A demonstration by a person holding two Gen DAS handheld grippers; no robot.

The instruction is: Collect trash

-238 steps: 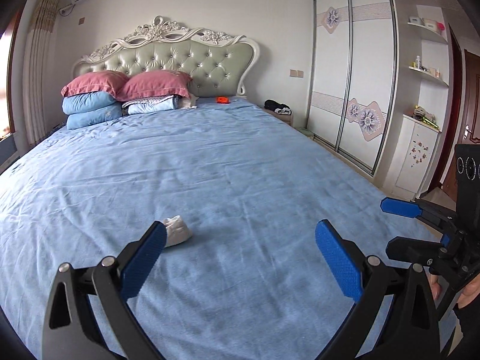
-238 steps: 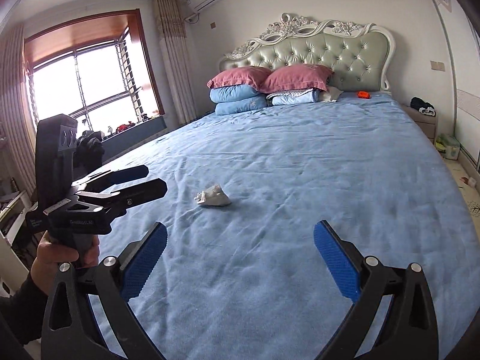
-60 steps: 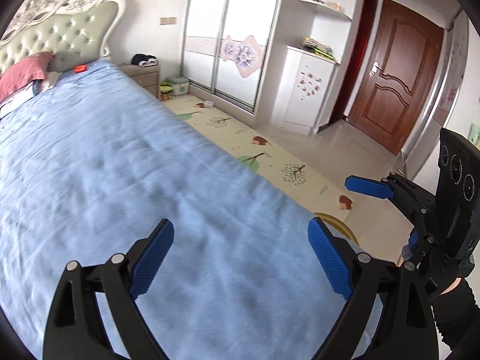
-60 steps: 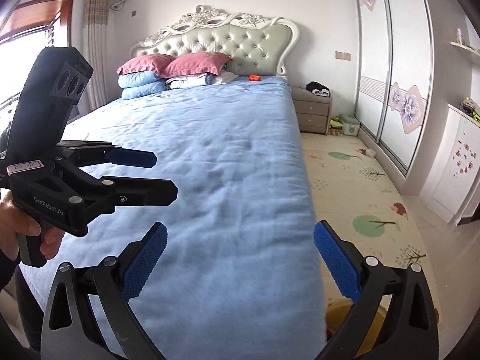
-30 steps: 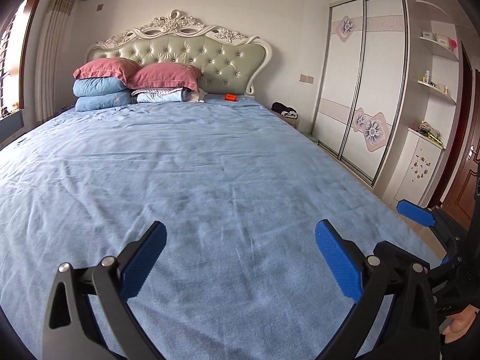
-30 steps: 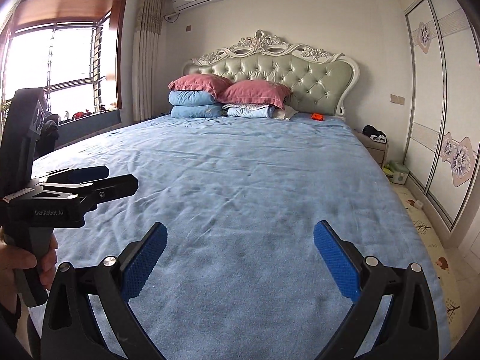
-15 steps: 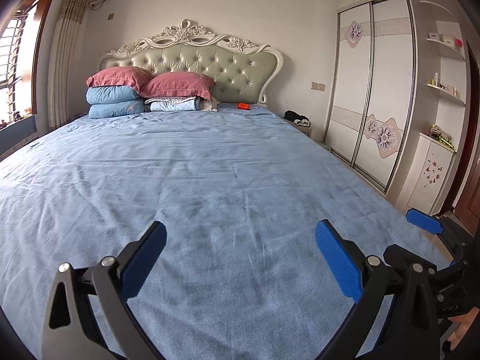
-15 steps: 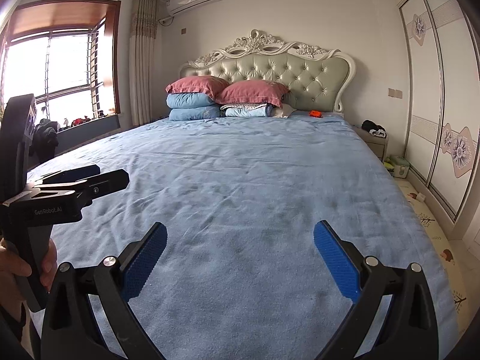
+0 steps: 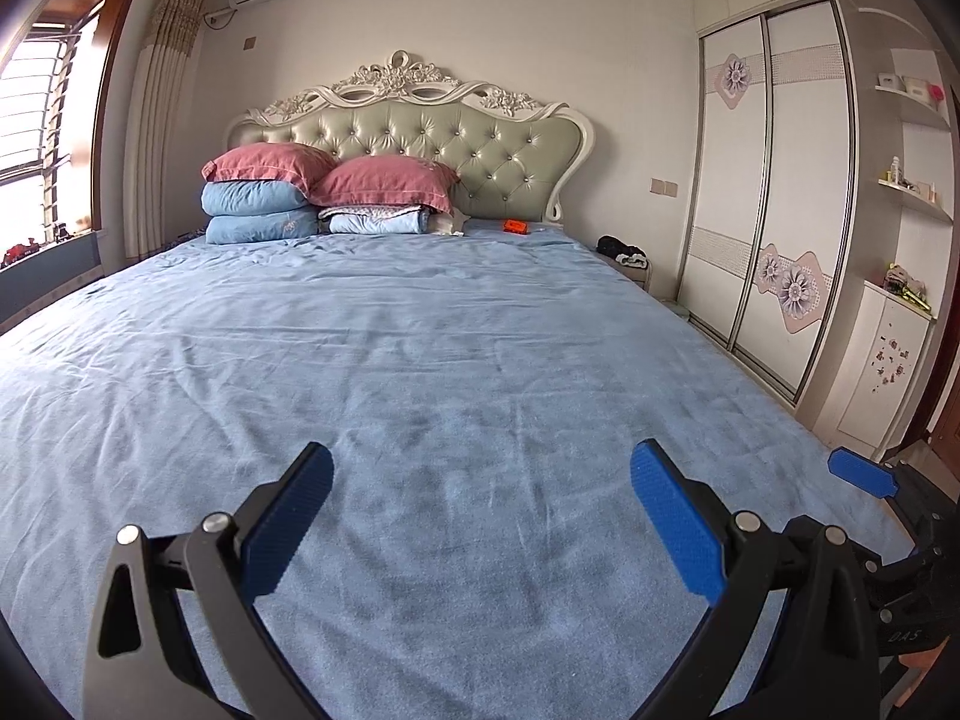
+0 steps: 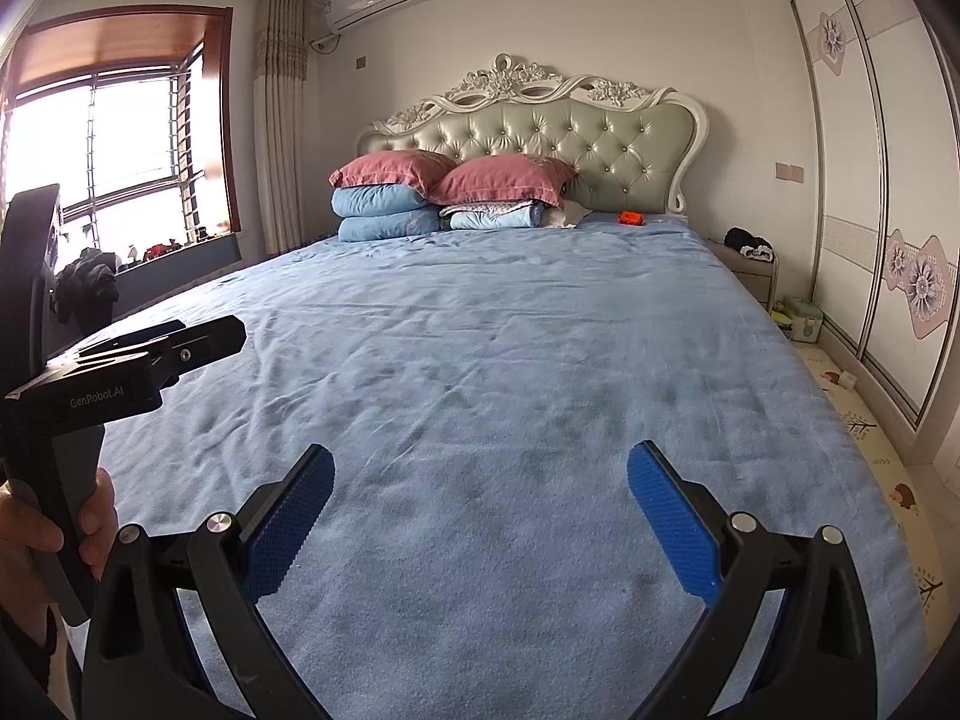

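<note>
The left gripper (image 9: 480, 504) and right gripper (image 10: 480, 504) are hovering over the bed (image 9: 420, 360), fingers spread wide and holding nothing. A small orange object (image 9: 515, 227), perhaps trash, is lying at upper centre near the headboard (image 9: 420, 144).

The bed sheet (image 9: 420, 360) is matt blue cloth, softly napped and creased. The headboard (image 9: 432, 144) looks like glossy buttoned leather in a carved, cream-painted frame. The pillows (image 10: 456, 171) are dull pink cloth. The wardrobe doors (image 9: 774, 192) are smooth and white with metal-looking trim. The gripper pads (image 10: 288, 522) seem to be rough, textured blue rubber on matt black plastic.
</note>
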